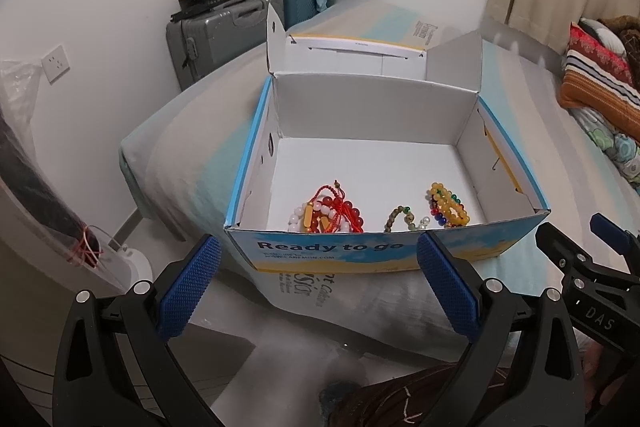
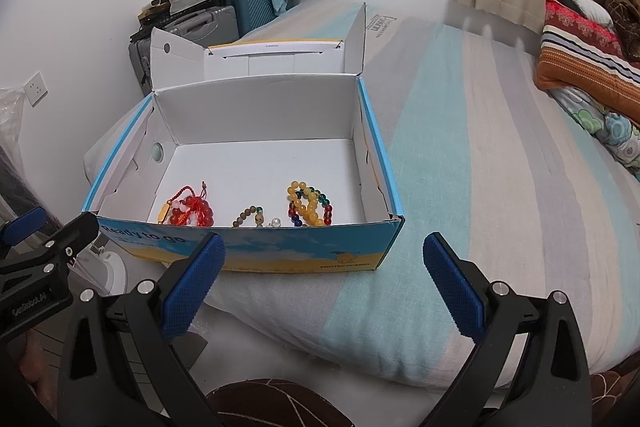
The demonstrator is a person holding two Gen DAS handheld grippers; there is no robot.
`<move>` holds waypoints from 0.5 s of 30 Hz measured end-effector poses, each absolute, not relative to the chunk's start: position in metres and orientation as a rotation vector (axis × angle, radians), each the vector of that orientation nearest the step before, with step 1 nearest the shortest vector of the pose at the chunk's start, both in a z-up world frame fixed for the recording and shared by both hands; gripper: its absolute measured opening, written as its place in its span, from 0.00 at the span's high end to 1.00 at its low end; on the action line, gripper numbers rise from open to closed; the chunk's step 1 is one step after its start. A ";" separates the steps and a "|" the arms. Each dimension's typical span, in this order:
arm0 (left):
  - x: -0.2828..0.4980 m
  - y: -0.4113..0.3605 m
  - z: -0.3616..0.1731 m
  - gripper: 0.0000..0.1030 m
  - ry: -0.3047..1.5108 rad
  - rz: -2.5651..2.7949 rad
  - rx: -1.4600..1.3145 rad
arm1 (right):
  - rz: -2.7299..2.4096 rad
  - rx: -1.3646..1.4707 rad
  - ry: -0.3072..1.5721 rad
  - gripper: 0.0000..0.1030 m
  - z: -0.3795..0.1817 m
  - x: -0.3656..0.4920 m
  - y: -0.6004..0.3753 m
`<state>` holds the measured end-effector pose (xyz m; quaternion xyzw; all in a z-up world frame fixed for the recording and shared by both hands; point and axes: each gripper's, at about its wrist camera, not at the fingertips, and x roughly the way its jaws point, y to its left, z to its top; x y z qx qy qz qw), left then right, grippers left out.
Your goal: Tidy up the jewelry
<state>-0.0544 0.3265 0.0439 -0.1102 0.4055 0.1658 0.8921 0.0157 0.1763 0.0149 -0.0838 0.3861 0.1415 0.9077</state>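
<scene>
Hovering wide open and empty before the box (image 2: 280,255) on the bed's (image 2: 460,187) foot corner, left gripper (image 1: 320,287) and right gripper (image 2: 324,287) face bracelets (image 2: 308,207) grouped along its near wall, apparently sorted.

A bed (image 2: 460,147) with a sheet striped in pale grey, teal and cream carried everything. An open cardboard box (image 2: 248,255), blue and yellow outside, white inside, sat near the bed's foot corner with its lid flap folded back. At the far right, striped and floral bedding (image 2: 588,67) lay piled on the sheet.
</scene>
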 end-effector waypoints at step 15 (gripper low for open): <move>-0.055 0.319 0.043 0.06 0.828 0.348 -0.210 | 0.303 -0.175 0.803 0.07 0.012 0.014 0.174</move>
